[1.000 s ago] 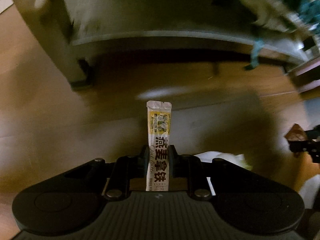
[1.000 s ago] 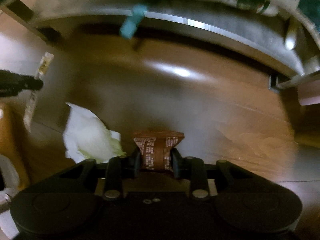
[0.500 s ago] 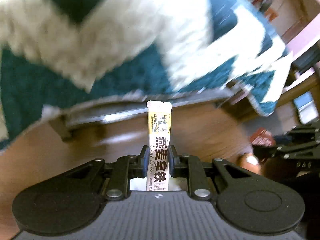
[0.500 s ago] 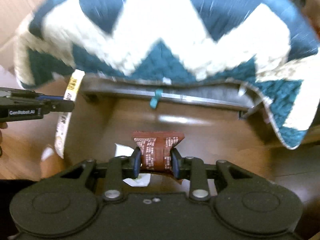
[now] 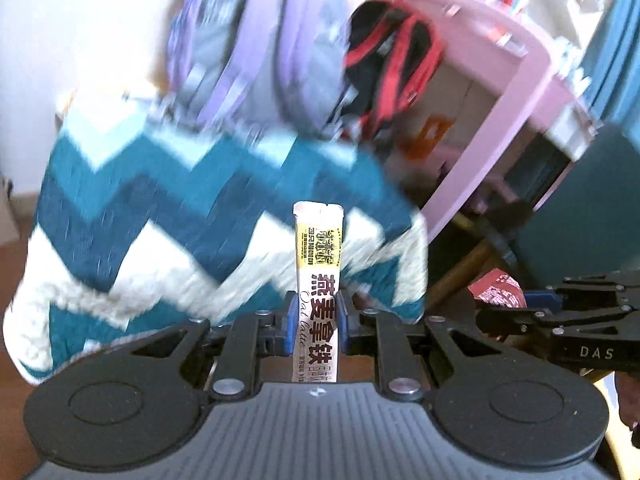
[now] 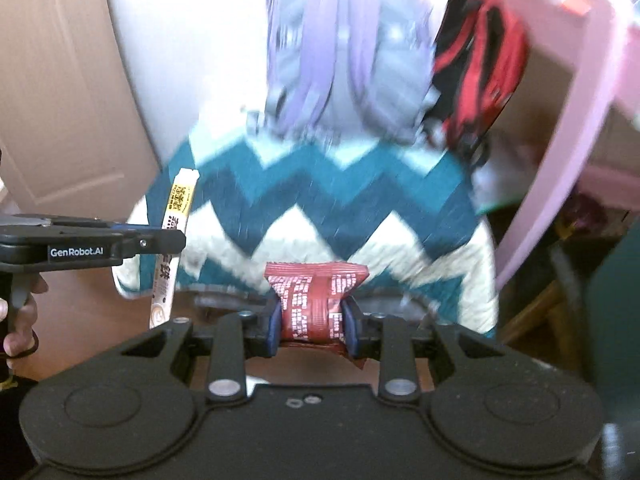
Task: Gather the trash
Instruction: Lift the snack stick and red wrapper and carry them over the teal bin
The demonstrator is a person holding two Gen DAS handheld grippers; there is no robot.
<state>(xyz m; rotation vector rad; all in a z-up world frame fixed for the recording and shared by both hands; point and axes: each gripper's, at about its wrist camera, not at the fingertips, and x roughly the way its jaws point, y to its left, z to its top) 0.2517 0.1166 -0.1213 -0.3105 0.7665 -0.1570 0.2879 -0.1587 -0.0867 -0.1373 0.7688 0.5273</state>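
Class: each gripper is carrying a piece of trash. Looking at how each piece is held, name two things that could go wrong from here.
1. The left gripper pinches the oat latte stick sachet only near its lower part; the long free end could swing and slip out.
2. The right gripper squeezes the red wrapper at its crumpled middle; thin film might slide free, perhaps onto the zigzag blanket.

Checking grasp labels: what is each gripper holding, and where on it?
Left gripper pinches a long white-and-yellow drink-mix sachet across its lower half. Right gripper squeezes a dark red printed snack wrapper at its middle, crumpling it.
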